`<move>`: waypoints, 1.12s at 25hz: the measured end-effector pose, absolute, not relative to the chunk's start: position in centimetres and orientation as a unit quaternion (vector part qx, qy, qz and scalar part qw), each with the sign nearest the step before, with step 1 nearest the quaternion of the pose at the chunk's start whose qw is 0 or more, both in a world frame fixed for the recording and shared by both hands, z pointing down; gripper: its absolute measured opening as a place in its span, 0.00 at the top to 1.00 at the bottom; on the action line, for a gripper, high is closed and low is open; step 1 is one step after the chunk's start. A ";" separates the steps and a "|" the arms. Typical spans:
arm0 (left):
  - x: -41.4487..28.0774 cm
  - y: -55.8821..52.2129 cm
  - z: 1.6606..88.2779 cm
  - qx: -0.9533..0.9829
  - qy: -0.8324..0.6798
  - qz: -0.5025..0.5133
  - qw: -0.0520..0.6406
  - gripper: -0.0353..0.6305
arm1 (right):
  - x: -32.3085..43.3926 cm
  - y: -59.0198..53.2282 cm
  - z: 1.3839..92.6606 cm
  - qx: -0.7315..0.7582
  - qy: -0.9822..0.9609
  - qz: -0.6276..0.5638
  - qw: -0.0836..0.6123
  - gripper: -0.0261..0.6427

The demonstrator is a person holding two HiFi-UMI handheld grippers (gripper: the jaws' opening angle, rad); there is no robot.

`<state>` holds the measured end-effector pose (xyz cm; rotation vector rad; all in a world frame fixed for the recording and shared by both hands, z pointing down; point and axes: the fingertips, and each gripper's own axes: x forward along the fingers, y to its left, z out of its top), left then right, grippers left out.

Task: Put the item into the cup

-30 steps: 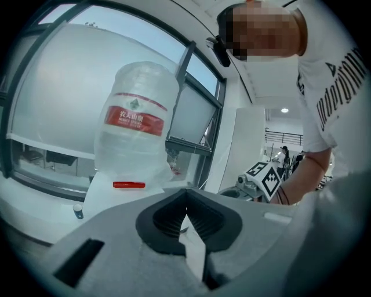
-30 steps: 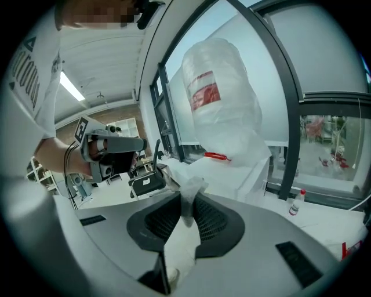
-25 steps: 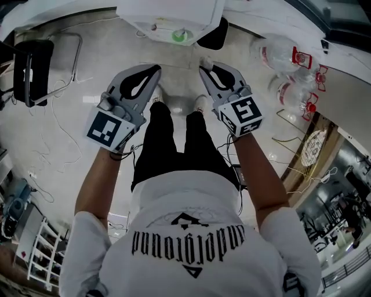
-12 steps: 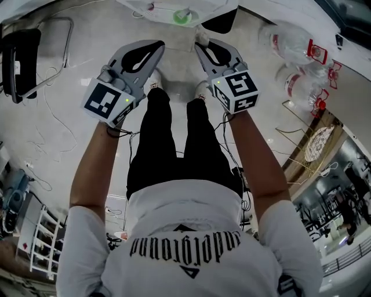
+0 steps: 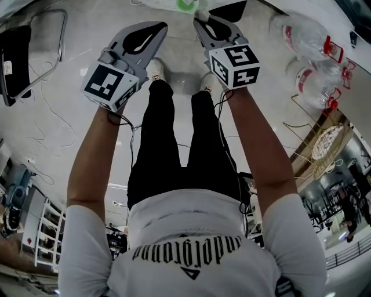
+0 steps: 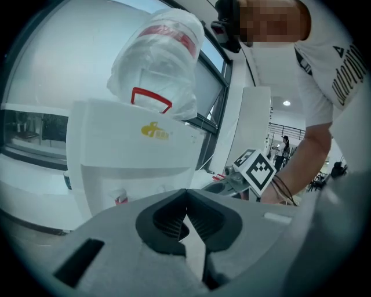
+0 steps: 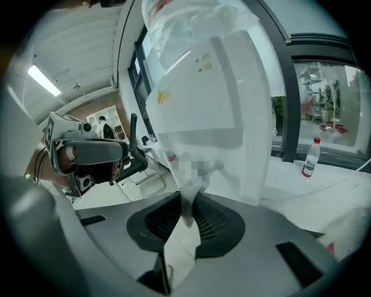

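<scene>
Left gripper view faced a white water dispenser with an upturned clear bottle on top, and everything else stood in relation to that dispenser. A person in a white shirt and black trousers stood before it, arms stretched toward its front. Spare water bottles lay on the floor to the dispenser's right in the head view, and a black chair stood well off to its left. The left gripper pointed at the dispenser's left side with its jaws clenched tip to tip and nothing between them. The right gripper pointed at the dispenser's front, beside the left one, its jaws grasping the item. A green cup showed at the dispenser's front, cut off by the head view's top edge. The item, a small crumpled white scrap, hung before the dispenser's taps, pinched between the right pads and not in the cup.
</scene>
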<state>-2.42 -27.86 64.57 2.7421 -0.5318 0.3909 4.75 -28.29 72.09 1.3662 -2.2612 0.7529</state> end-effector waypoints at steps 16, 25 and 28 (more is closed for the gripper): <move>-1.6 -30.5 72.1 0.954 -0.197 0.144 0.175 0.92 | 4.5 -32.7 82.3 0.508 -0.779 0.293 0.222 0.85; -1.3 -30.5 72.8 0.954 -0.189 0.145 0.180 0.92 | 4.9 -34.4 83.9 0.526 -0.762 0.310 0.214 0.85; -1.4 -30.5 72.8 0.954 -0.189 0.144 0.181 0.92 | 4.9 -34.7 83.8 0.529 -0.761 0.313 0.207 0.83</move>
